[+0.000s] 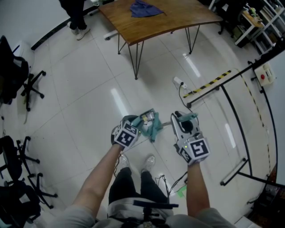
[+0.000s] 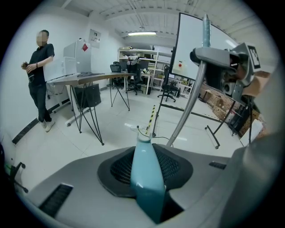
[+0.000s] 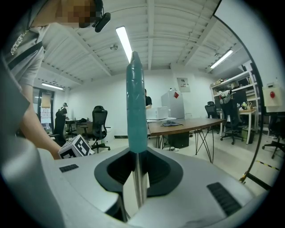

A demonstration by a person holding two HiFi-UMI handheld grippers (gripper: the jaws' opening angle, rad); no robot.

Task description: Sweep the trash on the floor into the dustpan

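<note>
In the head view my left gripper (image 1: 140,129) is shut on a teal dustpan handle (image 1: 154,128). The dark pan (image 1: 147,117) sits just beyond it with light scraps in it. My right gripper (image 1: 184,120) is shut on the broom's pole, whose teal grip (image 1: 189,116) shows at its tip. The left gripper view shows the teal handle (image 2: 147,171) clamped in the jaws. It also shows the broom's metal pole (image 2: 187,107) rising to the right gripper (image 2: 222,67). In the right gripper view the teal grip (image 3: 136,107) and thin pole (image 3: 139,187) stand upright between the jaws. The broom's head is hidden.
A wooden table (image 1: 178,18) with a blue cloth (image 1: 143,9) stands ahead, and a person (image 1: 76,15) stands beside it. Office chairs (image 1: 18,75) line the left. A power strip (image 1: 178,82), a yellow-black strip (image 1: 209,84) and a black stand frame (image 1: 238,124) lie to the right. A green scrap (image 1: 180,192) lies by my feet.
</note>
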